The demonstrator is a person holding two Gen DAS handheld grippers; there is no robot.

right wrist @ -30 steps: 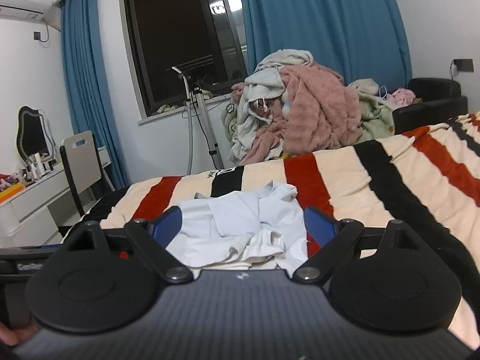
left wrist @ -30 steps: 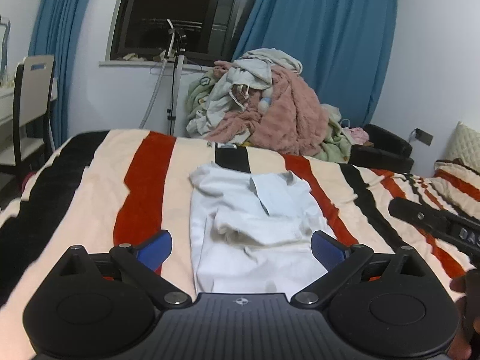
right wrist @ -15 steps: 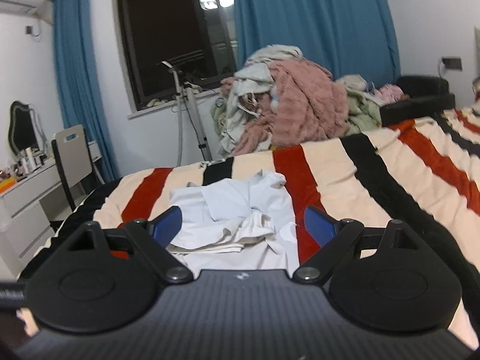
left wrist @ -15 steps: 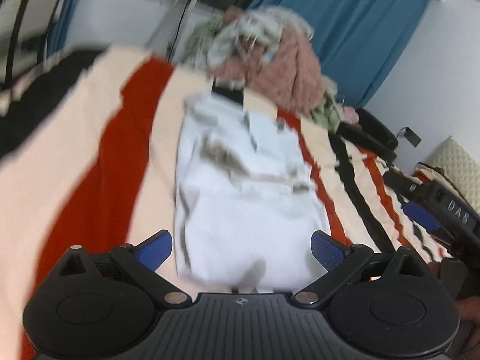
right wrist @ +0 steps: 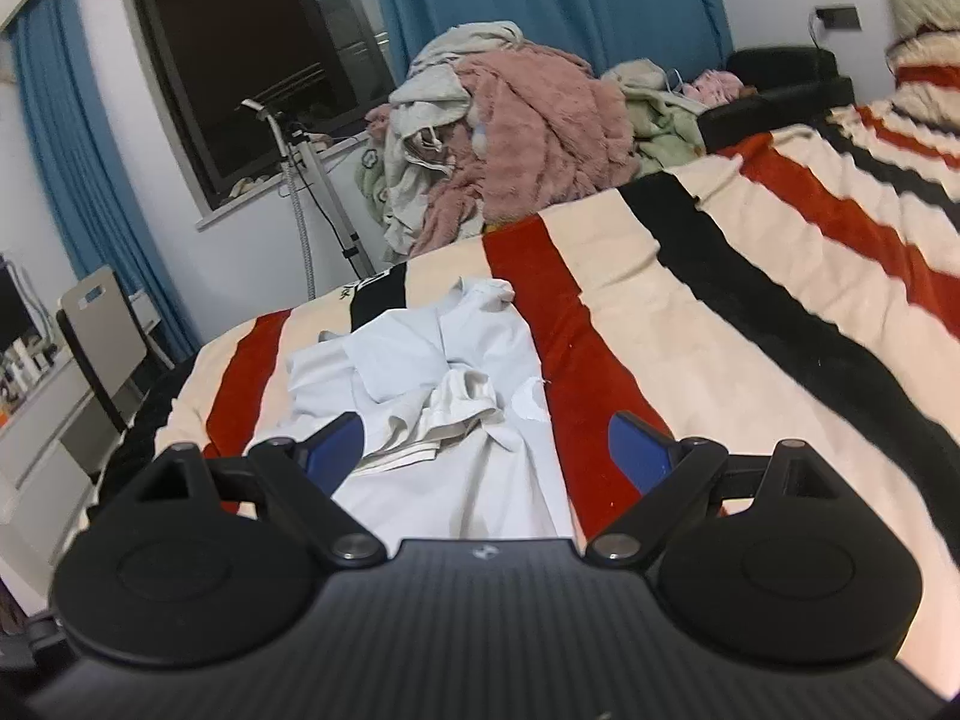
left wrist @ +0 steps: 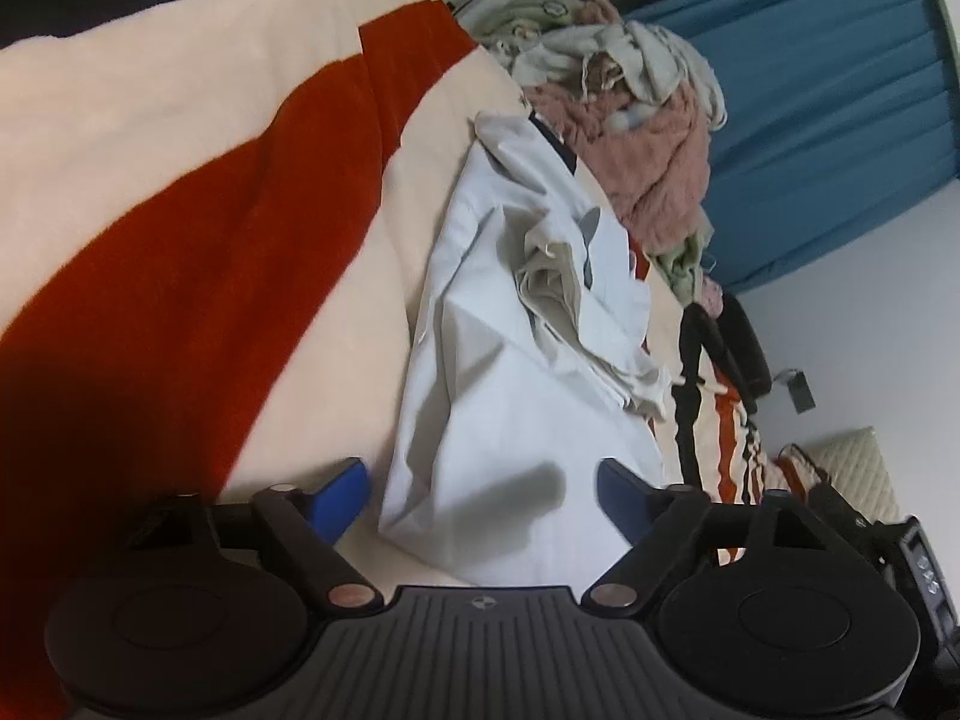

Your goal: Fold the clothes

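1. The shirt [left wrist: 510,372], pale and thin, lies on the bed [left wrist: 180,252], sleeves bunched over its middle, ready for folding.
2. Left hand-held gripper [left wrist: 483,483]: fingers apart, straddling the near hem, holding nothing.
3. Right hand-held gripper [right wrist: 486,444]: fingers apart above the shirt [right wrist: 444,396], empty.
4. The blanket [right wrist: 690,312] is plush and striped.

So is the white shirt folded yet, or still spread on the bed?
Partly folded. The shirt lies lengthwise on the striped blanket, sides turned in, but a sleeve is bunched loosely on top. Both grippers are open, holding nothing.
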